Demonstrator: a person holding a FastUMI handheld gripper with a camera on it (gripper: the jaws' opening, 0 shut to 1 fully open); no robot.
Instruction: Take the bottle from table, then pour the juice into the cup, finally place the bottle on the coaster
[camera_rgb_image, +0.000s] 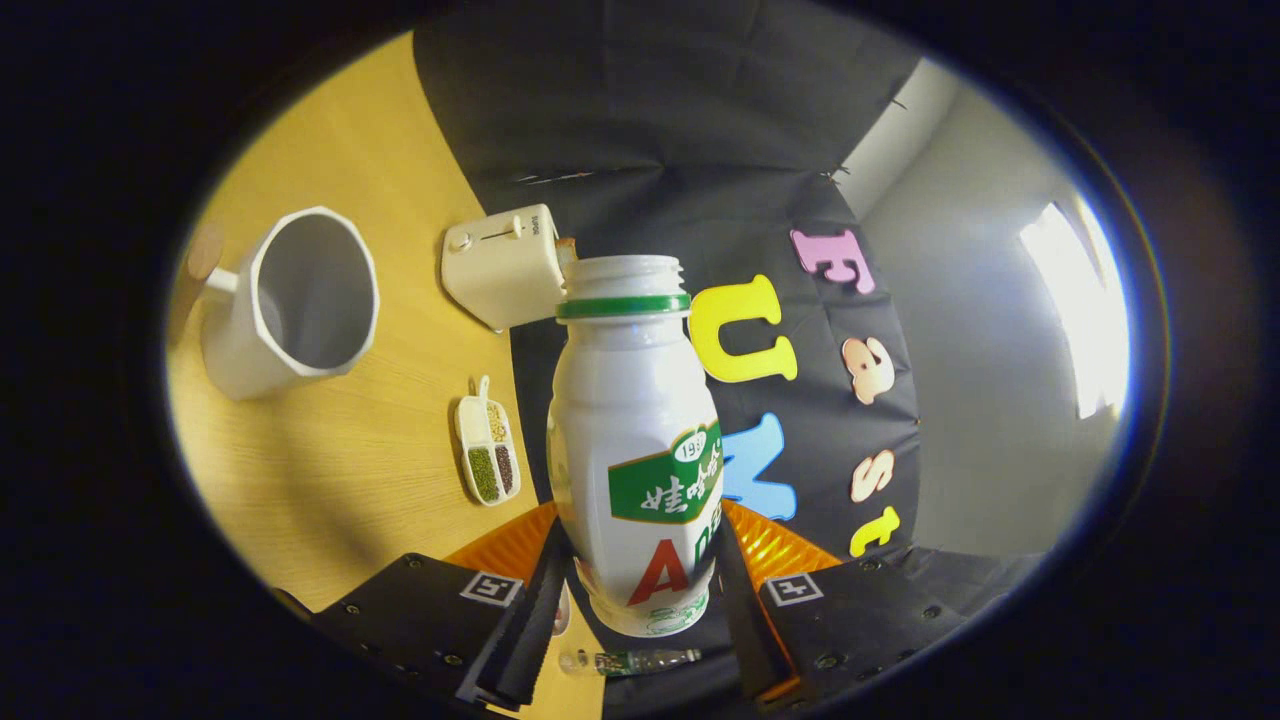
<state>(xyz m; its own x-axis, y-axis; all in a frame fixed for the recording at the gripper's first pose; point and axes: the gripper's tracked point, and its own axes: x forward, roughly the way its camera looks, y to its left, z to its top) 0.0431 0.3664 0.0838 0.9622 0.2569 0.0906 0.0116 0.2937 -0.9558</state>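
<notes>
The gripper (640, 600) is clamping its 2 fingers on the white plastic bottle with the green neck ring (634, 450), uncapped, held off the table. The white faceted ceramic cup (290, 305) is sitting well apart from the bottle's mouth, across its long axis.

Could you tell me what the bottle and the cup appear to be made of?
The bottle, clamped between the gripper fingers, looks like glossy white plastic: soft highlights, moulded neck thread. The cup on the table looks like matte white ceramic or plastic, faceted, without sheen.
</notes>
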